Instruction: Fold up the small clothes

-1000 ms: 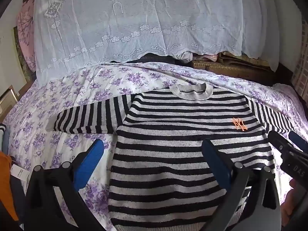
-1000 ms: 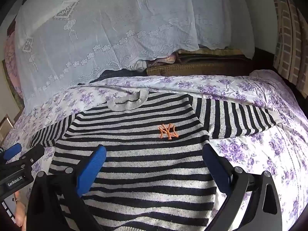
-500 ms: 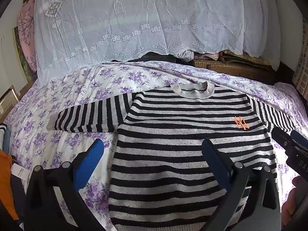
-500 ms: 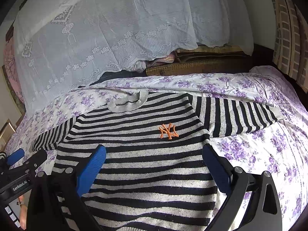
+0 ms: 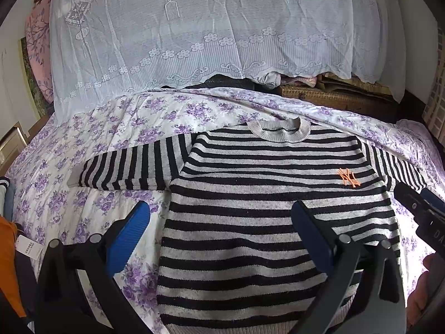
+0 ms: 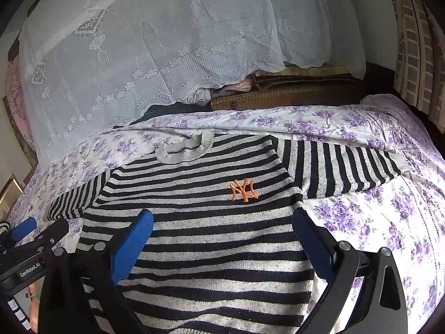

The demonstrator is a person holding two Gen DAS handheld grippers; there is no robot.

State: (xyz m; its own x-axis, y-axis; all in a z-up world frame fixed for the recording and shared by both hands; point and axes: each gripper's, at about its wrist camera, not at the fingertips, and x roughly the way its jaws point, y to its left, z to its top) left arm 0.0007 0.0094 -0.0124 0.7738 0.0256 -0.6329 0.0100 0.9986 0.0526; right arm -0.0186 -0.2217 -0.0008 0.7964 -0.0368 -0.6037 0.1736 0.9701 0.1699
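Note:
A black-and-grey striped sweater (image 5: pixel 267 178) (image 6: pixel 211 222) with a grey collar and an orange logo (image 6: pixel 244 189) lies flat, front up, on a purple-flowered bedsheet (image 5: pixel 116 128), both sleeves spread out sideways. My left gripper (image 5: pixel 219 222) hovers open above the sweater's lower left part, one blue pad over the sheet, the other over the body. My right gripper (image 6: pixel 222 231) hovers open above the sweater's lower right, its right pad at the side seam under the right sleeve (image 6: pixel 342 167). Neither holds anything.
A white lace cloth (image 5: pixel 194 33) covers a pile at the bed's far side, with a woven brown box (image 5: pixel 333 97) under it. Orange clothing with a tag (image 5: pixel 11 245) lies at the left edge. Each view shows the other gripper at its margin.
Both grippers have drifted slightly back and up; the sweater sits a little lower in each view. The sweater itself has not moved.

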